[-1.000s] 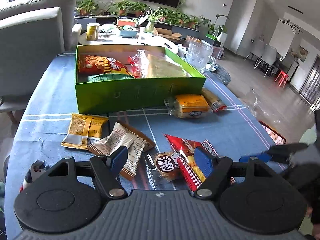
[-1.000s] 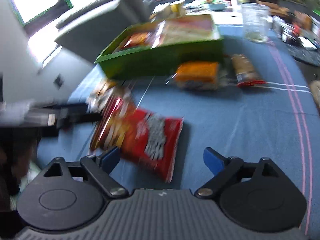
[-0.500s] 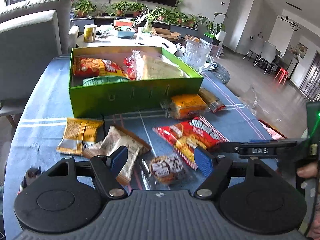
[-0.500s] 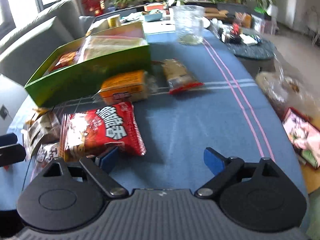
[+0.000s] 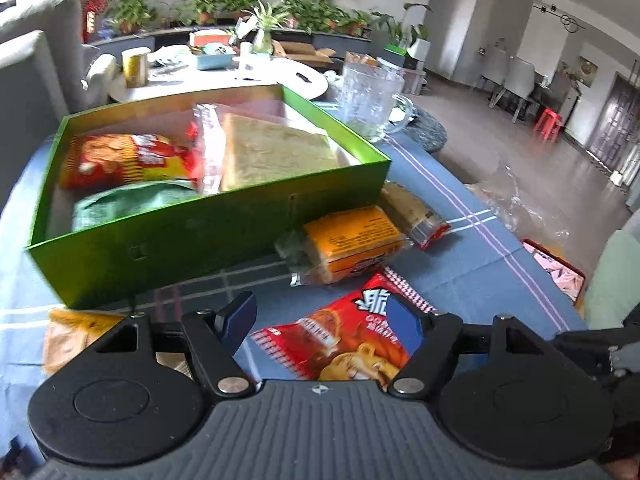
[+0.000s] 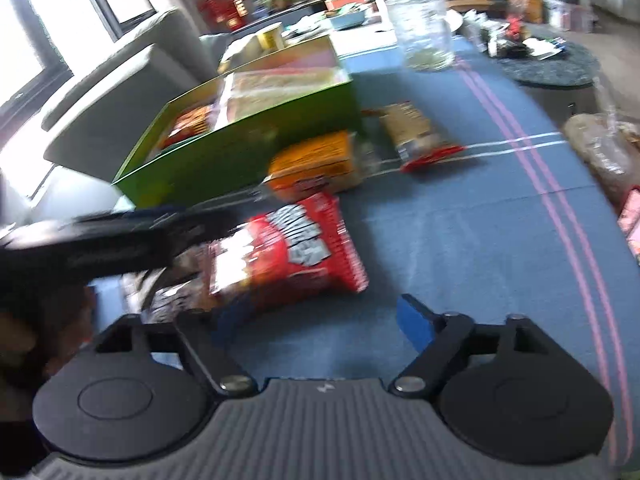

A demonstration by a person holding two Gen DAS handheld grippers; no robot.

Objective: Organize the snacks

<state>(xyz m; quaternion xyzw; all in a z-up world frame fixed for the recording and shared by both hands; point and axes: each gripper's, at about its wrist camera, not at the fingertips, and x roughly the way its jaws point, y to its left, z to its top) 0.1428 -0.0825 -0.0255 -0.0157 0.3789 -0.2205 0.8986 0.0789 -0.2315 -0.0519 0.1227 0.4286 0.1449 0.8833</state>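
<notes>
Snacks lie scattered on a blue striped tablecloth [image 5: 472, 264], waiting to be sorted into an open green box [image 5: 224, 224] that sits toward the table's far left corner. The box already holds a red-and-yellow chip bag [image 5: 124, 160], a green packet [image 5: 132, 200] and a clear-wrapped sandwich [image 5: 272, 152], so it appears to be the collecting place. Just outside its near wall rest an orange cracker pack [image 5: 352, 240] and a tan wafer pack [image 5: 412, 212], both close to the box (likely candidates for the next pickups). Nearer the front edge lies a red chip bag [image 6: 296, 252], flat on the cloth. A glass mug [image 5: 368, 100] stands beyond the box's far right corner.

The left gripper [image 5: 320, 320] hovers low over the red chip bag, blue fingers spread apart with the bag showing between them, gripping nothing. The right gripper [image 6: 316, 316] hangs just short of the same bag, pointing toward the box, its fingers also wide apart and empty. Both views are blurred by motion.
</notes>
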